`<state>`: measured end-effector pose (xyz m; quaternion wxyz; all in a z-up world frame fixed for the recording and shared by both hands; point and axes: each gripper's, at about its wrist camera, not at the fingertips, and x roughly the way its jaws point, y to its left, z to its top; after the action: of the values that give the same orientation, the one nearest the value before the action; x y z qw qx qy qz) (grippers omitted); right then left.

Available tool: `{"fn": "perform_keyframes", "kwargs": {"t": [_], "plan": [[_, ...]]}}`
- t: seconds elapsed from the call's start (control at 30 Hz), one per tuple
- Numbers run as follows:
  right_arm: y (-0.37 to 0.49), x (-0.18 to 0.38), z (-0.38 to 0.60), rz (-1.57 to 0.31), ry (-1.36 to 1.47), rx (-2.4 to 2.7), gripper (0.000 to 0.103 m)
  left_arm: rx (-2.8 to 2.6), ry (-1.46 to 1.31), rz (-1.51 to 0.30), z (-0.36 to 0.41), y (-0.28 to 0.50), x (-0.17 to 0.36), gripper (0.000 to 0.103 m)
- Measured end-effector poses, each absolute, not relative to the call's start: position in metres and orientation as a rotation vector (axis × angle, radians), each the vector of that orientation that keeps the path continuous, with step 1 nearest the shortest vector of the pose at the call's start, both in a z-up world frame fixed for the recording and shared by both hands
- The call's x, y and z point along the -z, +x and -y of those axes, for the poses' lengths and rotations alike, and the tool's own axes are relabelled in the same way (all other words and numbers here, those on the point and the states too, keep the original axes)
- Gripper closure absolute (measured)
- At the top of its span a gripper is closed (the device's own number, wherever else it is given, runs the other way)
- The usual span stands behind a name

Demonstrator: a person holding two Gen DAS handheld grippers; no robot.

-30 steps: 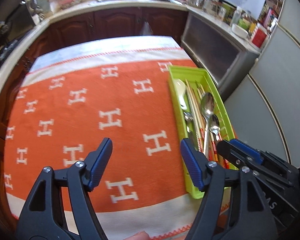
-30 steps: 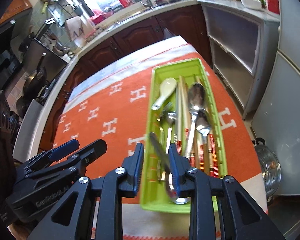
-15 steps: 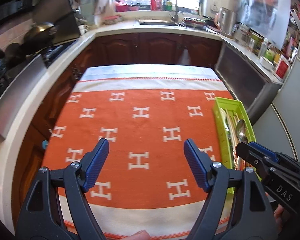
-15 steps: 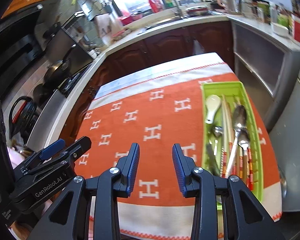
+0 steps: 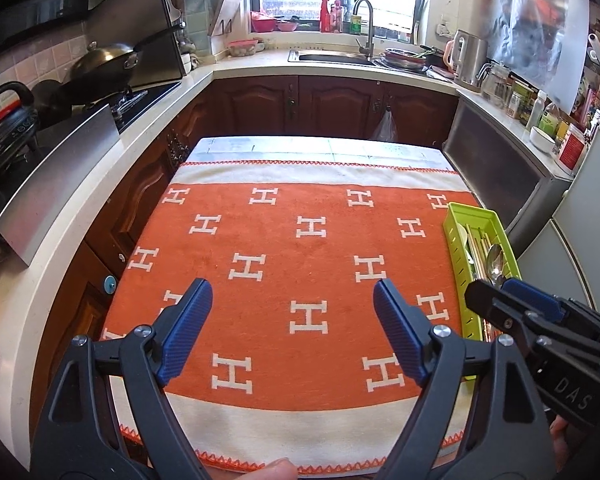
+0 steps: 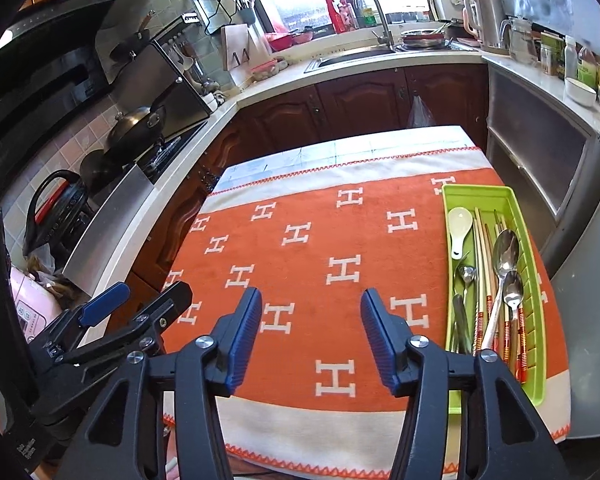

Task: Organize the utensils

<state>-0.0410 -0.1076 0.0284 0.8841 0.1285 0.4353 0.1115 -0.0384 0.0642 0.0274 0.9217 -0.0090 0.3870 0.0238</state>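
Both grippers have drawn back and risen from the green utensil tray (image 6: 484, 194) since a second ago, when the right gripper (image 6: 308, 338) hung right over the cutlery handles; now it hovers over bare orange cloth (image 6: 300, 264), jaws opening with nothing between them. Beside it, the left gripper (image 5: 292, 330) is also empty, its jaws widening over the middle of the cloth.

Nearest the right gripper, just to its right, lie the handle ends of the metal spoons (image 6: 504, 256) and the red-banded chopsticks (image 6: 488, 280). These look stiff, light and slick; a pinch across a handle near its middle would likely hold best, since polished steel may slide. Farther along the tray rests a white ceramic soup spoon (image 6: 458, 228), probably brittle and heavier. From the left wrist view the tray sits at the cloth's far right edge, well apart from the left gripper
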Motion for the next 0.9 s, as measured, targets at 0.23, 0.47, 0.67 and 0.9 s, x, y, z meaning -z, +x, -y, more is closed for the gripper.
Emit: {"fn": "perform_keyframes", "kwargs": {"t": [0.23, 0.47, 0.67, 0.9], "plan": [[-0.028, -0.009, 0.093, -0.971, 0.232, -0.256, 0.050, -0.077, -0.048, -0.833, -0.073, -0.023, -0.016, 0.022], [-0.017, -0.001, 0.085, -0.988, 0.222, -0.259, 0.050, -0.091, -0.050, -0.841, -0.079, -0.016, -0.010, 0.022], [-0.011, 0.002, 0.082, -1.000, 0.220, -0.256, 0.050, -0.092, -0.051, -0.853, -0.082, -0.012, -0.006, 0.022], [-0.009, 0.003, 0.083, -1.001, 0.223, -0.256, 0.050, -0.090, -0.044, -0.864, -0.081, -0.010, -0.003, 0.022]]}}
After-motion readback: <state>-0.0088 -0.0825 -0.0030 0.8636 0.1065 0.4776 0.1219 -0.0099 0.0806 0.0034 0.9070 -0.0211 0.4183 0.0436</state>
